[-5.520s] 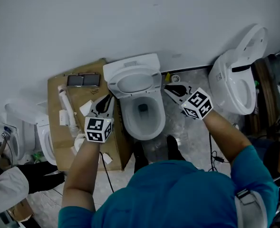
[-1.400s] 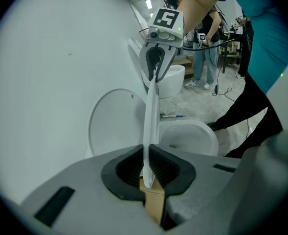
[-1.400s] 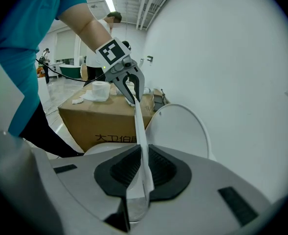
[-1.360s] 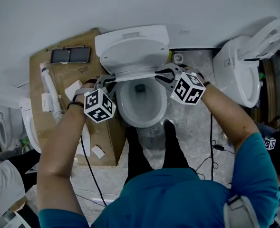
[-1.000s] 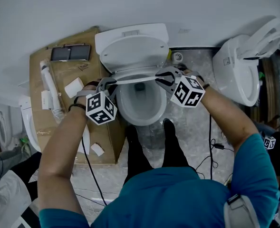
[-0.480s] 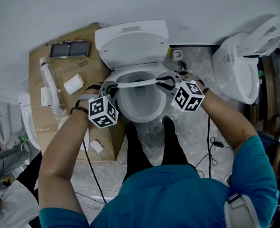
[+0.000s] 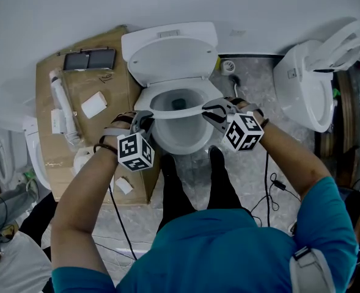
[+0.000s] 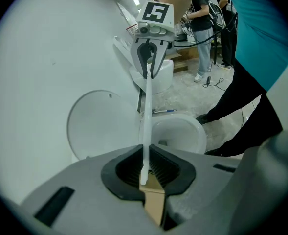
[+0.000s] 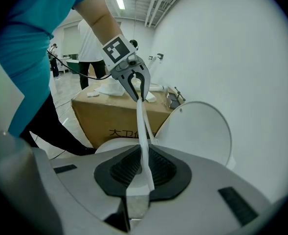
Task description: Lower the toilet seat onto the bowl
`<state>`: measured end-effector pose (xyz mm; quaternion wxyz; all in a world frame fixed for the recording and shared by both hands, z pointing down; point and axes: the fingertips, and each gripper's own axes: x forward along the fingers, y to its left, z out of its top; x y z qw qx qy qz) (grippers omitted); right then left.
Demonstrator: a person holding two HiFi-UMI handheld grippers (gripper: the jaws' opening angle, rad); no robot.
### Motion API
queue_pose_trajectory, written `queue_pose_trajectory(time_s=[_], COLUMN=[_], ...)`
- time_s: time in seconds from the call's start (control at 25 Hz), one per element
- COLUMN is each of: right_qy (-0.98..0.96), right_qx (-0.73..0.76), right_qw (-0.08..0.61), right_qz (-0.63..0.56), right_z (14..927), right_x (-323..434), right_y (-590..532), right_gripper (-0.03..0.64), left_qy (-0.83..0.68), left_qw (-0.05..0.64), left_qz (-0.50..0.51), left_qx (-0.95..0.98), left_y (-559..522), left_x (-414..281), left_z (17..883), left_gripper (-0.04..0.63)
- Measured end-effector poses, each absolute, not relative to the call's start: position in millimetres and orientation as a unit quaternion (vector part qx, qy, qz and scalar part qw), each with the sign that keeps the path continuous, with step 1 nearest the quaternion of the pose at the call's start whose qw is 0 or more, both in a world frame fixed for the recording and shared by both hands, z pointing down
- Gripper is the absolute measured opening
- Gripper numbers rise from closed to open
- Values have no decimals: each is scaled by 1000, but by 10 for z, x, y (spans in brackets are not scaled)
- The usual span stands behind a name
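We pinch the toilet seat [image 7: 178, 110] at its side edges, left tool [image 7: 144, 119] and right tool [image 7: 211, 110], seat spanning left-to-right above the bowl [image 7: 181, 150].

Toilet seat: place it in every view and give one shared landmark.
Head view: toilet seat, a thin white arc at centre, from left gripper to right gripper, above the bowl.
Left gripper view: edge-on white strip running up from the clamped jaws, centre.
Right gripper view: the same edge-on strip, centre.
Shared landmark: raised lid, behind the seat everywhere.
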<state>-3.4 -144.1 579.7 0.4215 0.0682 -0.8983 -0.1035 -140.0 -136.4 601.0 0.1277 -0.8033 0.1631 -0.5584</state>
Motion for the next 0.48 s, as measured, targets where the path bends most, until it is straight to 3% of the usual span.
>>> queue_pose_trajectory(time_s=[0.48], right_qy=[-894], right_qx=[42], right_qw=[434], right_qz=[-105], right_z=[6029], right_x=[4], right_y=[-1065], right_gripper=[49], left_qy=[135], left_qw=[136], left_qz=[-582], left_qx=[-791], left_y=[-993], left_x=[-1362], left_z=[6231], left_gripper=[40])
